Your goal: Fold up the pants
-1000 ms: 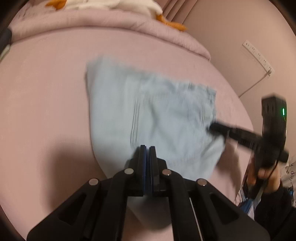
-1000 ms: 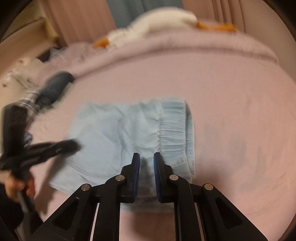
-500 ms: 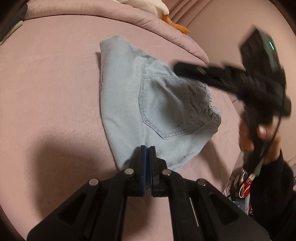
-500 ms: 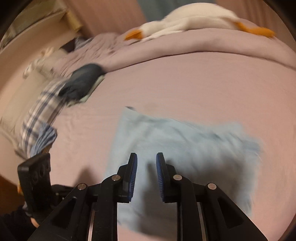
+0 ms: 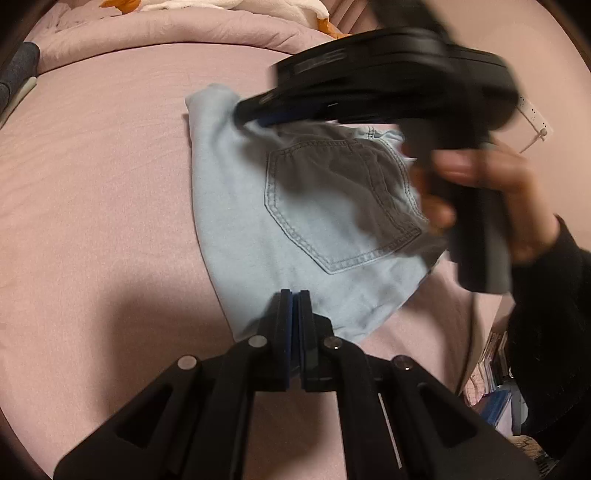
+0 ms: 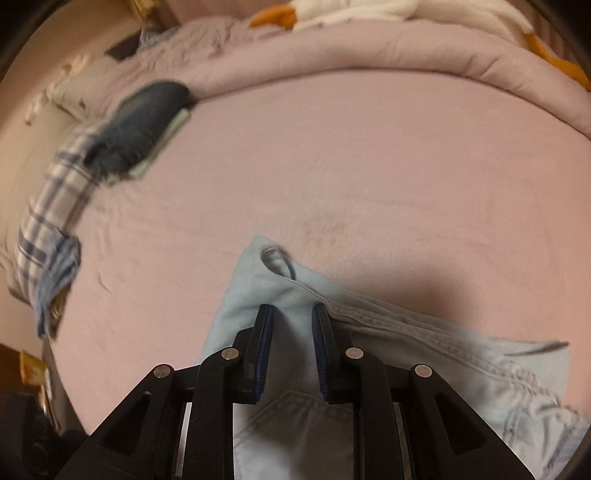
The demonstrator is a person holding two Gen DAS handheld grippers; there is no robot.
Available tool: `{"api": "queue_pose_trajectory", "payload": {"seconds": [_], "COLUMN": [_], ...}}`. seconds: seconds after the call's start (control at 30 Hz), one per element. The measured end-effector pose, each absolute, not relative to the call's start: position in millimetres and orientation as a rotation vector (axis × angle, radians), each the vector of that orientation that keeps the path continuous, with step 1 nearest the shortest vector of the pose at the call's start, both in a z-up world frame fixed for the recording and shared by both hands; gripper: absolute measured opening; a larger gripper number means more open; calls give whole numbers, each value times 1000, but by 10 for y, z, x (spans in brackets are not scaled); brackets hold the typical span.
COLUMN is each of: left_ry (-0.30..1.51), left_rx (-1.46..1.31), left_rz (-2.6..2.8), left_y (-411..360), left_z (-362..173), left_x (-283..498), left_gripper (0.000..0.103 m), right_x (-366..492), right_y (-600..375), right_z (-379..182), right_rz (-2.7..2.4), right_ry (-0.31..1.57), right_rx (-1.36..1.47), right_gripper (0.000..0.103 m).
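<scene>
Lying folded on a pink bed sheet (image 5: pixel 92 166), the light blue denim pants (image 5: pixel 236 206) form a compact bundle with a stitched back pocket (image 5: pixel 332 206) facing up. From the left wrist view, the left gripper (image 5: pixel 294 295) sits at the bundle's near edge, its two fingers pressed together with no gap; whether any cloth is pinched between them cannot be told, since the tips cover that edge. The right gripper (image 5: pixel 255 112) reaches in from the right, above the pants, and its tip meets the far corner of the bundle. It is heavily blurred, so its fingers cannot be separated in this view. A hand (image 5: pixel 491 199) in a dark sleeve (image 5: pixel 550 332) grips its handle and hides the right edge of the pants.

From the right wrist view, the right gripper (image 6: pixel 291 314) has its blue-lined fingers a little apart, having just been opening, and a ridge of denim rises between them at the tips. The pads do not visibly press on the cloth. The pants (image 6: pixel 424 350) spread below and to the right of the fingers, with a seam running off to the right and a gathered edge blurred at the lower right. Beyond, the sheet runs up to a rolled pink duvet (image 6: pixel 369 44). A dark folded garment (image 6: pixel 136 125) and a plaid cloth (image 6: pixel 48 206) lie at the far left, both smeared by motion. A white and orange plush toy (image 6: pixel 369 11) is cut off at the top edge.
</scene>
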State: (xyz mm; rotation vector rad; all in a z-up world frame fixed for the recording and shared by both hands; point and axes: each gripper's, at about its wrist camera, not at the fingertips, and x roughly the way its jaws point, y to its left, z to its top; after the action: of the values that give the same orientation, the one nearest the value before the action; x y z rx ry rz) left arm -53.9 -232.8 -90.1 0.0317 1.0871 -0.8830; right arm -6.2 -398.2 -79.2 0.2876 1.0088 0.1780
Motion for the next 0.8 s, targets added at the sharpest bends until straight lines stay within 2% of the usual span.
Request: {"api": "queue_pose_trajectory", "payload": {"seconds": [0.17, 0.33, 0.57, 0.67, 0.8], "left_ry": [1076, 1074, 1069, 1067, 1065], "left_rx": [42, 47, 59, 65, 71], "left_rz": [-868, -858, -846, -842, -838], "left_y": [-2385, -2398, -2340, -2326, -2343], "left_z": [-878, -861, -859, -874, -872], "left_x": [-572, -631, -671, -655, -662], "left_gripper": [3, 3, 3, 3, 3], "right_x": [-685, -1374, -1922, -1937, -1962], "right_y": [-4250, -4449, -4538, -4587, -4597], "right_z": [-433, -290, -528, -768, -809], "right_rz": [144, -9, -116, -111, -107], "right_ry": [880, 827, 866, 918, 879], "right_rx": [345, 259, 242, 269, 287], "right_gripper": [20, 24, 25, 25, 25]}}
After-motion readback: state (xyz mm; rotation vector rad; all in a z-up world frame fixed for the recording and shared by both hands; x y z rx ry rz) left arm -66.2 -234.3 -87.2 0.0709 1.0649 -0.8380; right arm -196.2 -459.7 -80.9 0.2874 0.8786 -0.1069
